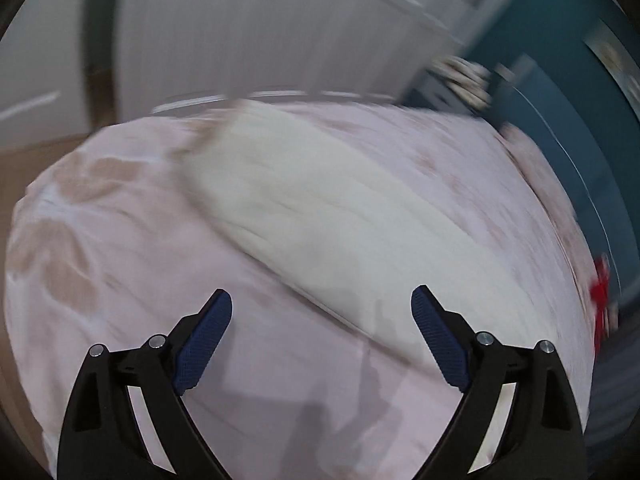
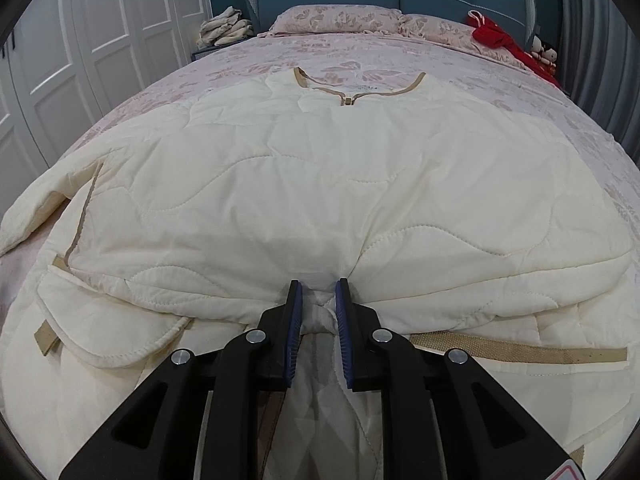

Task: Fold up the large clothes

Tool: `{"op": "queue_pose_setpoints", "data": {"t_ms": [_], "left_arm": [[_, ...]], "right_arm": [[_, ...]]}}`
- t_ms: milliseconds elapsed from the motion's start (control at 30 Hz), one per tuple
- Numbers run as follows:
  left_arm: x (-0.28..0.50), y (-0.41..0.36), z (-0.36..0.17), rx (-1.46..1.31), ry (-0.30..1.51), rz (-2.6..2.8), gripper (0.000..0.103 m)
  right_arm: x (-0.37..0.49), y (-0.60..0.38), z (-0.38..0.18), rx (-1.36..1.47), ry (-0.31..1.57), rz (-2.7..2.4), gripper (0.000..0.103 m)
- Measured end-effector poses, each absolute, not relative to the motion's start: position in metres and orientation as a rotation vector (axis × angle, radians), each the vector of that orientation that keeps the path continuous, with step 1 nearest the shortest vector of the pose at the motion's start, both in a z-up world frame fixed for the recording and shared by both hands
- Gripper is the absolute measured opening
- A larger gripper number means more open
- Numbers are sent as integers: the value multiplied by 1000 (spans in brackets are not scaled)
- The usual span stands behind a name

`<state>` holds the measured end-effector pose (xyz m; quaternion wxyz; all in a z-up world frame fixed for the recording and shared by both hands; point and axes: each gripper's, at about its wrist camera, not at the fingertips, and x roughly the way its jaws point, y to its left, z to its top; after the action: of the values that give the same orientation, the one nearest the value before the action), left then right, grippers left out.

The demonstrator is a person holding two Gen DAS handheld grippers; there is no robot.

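The cream jacket [image 2: 320, 184] is looking like matt quilted cloth w/ tan woven trim, the pink bedspread [image 2: 360, 56] is showing soft printed fabric, and the right gripper [image 2: 318, 300] is showing matt black plastic, textured blue pads [image 2: 343, 328], shiny metal screws.

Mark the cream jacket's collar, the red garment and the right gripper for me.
cream jacket [image 2: 362, 88]: right wrist view, tan-trimmed collar.
red garment [image 2: 496, 38]: right wrist view, bunched middle, by the pillows.
right gripper [image 2: 318, 286]: right wrist view, between fingertips pinching cloth.
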<state>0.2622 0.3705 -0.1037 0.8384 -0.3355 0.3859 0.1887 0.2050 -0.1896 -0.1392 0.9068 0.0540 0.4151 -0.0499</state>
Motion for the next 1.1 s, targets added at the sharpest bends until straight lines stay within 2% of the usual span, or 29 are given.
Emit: {"op": "queue_pose_setpoints", "data": {"t_ms": [67,167,200,233,300,467,600,700,767,800,833,933,1000,1100], "left_arm": [[264,414,-121,-804,817,459,88],[266,447,-133,-915,770,467,78],[270,447,-130,-907,760,473,63],[278,445,-127,-896,764,427,31],[293,433,-120,-870,801,353,7],[322,338,-26,-641,670,143,5],[323,200,58,-490,579,-154,5],[302,87,86,-430,585,-396,6],[281,16,87,-365,627,-521,9],[273,-13,81,-335,651,-559,13],[260,-49,66,-303,692,-606,28],[238,-97,21,-276,793,-651,58],[230,-107,-15,-295,870,-622,60],[242,-77,-53,-429,994,-546,62]], "right_arm": [[206,-187,-139,97,856,-111,15],[206,-183,-140,72,854,-125,15],[206,-182,-140,61,853,-130,15],[206,-181,-140,58,853,-133,15],[206,-182,-141,61,852,-132,15],[205,-186,-141,92,847,-119,15],[205,-188,-140,110,848,-109,15],[202,-198,-132,184,854,-73,18],[189,-210,-120,288,850,-41,38],[178,-217,-113,330,831,-47,57],[160,-226,-105,372,794,-68,67],[108,-255,-88,421,730,-114,70],[82,-277,-85,428,741,-161,71],[65,-308,-82,469,755,-204,71]]}}
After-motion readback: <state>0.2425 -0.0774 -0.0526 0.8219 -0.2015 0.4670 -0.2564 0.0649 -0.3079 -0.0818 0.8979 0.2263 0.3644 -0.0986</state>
